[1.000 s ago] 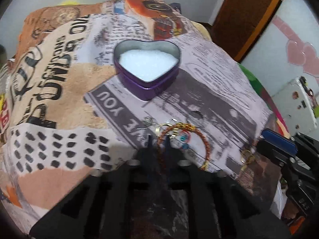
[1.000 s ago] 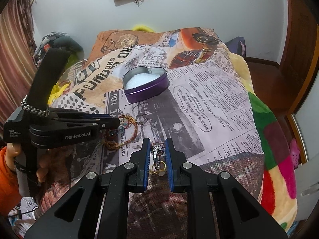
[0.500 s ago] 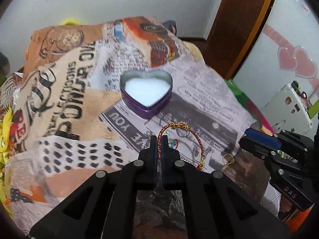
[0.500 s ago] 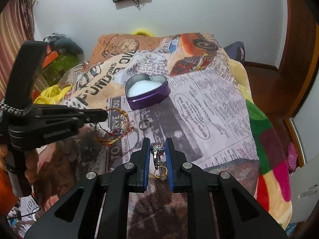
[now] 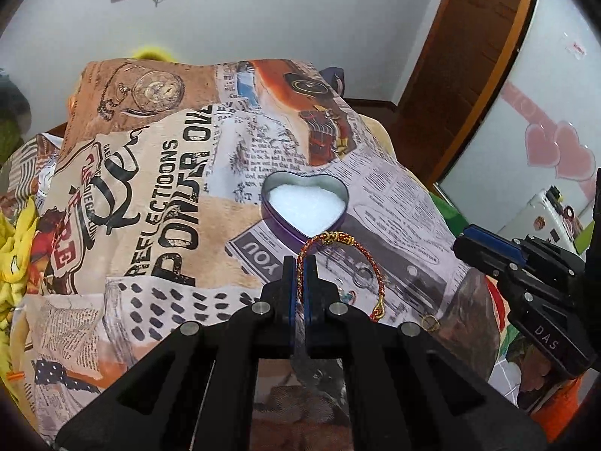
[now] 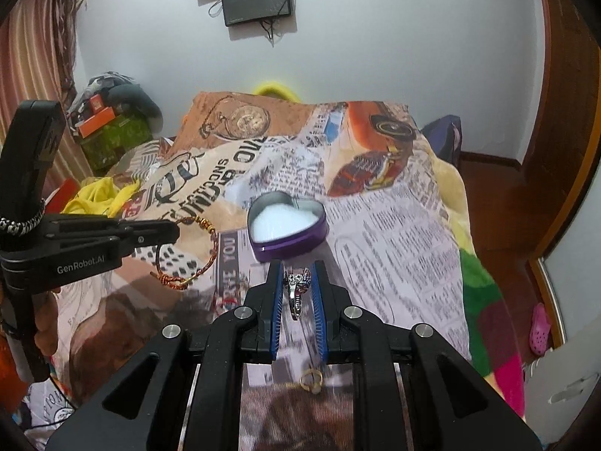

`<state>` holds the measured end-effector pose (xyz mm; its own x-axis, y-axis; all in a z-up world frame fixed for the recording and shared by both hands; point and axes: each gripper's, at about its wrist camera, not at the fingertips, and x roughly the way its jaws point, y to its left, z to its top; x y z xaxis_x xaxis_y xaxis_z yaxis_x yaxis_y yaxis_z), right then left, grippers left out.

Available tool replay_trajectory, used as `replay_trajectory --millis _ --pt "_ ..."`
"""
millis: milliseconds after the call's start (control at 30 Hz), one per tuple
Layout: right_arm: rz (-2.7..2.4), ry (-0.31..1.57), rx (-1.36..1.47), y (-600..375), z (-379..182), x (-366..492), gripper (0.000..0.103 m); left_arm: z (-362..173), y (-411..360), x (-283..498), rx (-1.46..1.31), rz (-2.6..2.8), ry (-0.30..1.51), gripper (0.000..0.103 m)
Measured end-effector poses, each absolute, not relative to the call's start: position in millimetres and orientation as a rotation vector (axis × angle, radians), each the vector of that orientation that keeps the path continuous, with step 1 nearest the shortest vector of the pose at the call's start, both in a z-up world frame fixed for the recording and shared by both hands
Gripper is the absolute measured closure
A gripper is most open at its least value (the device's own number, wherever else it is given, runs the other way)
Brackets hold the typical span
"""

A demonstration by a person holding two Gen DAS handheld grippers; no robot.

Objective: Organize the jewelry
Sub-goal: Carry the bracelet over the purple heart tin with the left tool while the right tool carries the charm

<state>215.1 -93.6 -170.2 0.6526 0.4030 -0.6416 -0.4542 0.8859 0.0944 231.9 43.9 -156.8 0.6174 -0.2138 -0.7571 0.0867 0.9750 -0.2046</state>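
The left gripper (image 5: 299,263) pinches a red bracelet (image 5: 340,263), its loop hanging just short of the heart tin (image 5: 305,206). The right gripper (image 6: 296,274) clamps a silver ring (image 6: 296,289) near the tin's front; a gold ring (image 6: 311,379) lies below on the blanket (image 6: 394,244).

Red-gold bracelet (image 5: 340,259) dangling; silver ring (image 6: 296,289) upright; purple heart tin (image 5: 304,206) open.
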Motion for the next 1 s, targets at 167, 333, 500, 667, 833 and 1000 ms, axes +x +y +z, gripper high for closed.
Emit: replay_trajectory --millis 167,333,500,667,833,1000 --pt "0.487 0.697 -0.09 -84.0 -169.0 232.0 0.089 -161.4 49.1 245.3 -0.154 -0.163 0.89 0.102" --pt "0.488 0.694 -0.09 -79.2 -170.0 250.0 0.089 -165.3 51.1 264.2 -0.145 -0.161 0.888 0.102" --pt "0.499 0.697 -0.089 -73.7 -172.1 267.2 0.09 -168.0 51.2 283.6 -0.143 -0.165 0.885 0.102" --pt "0.516 0.702 -0.088 -69.0 -173.2 280.1 0.089 -171.1 48.5 301.9 -0.138 -0.166 0.885 0.102" --pt "0.536 0.709 -0.095 -64.1 -174.2 290.9 0.089 -176.8 43.0 320.0 -0.115 -0.16 0.896 0.102" --pt "0.558 0.737 -0.105 -58.3 -178.6 304.8 0.089 -186.0 38.0 335.1 -0.097 -0.162 0.92 0.102"
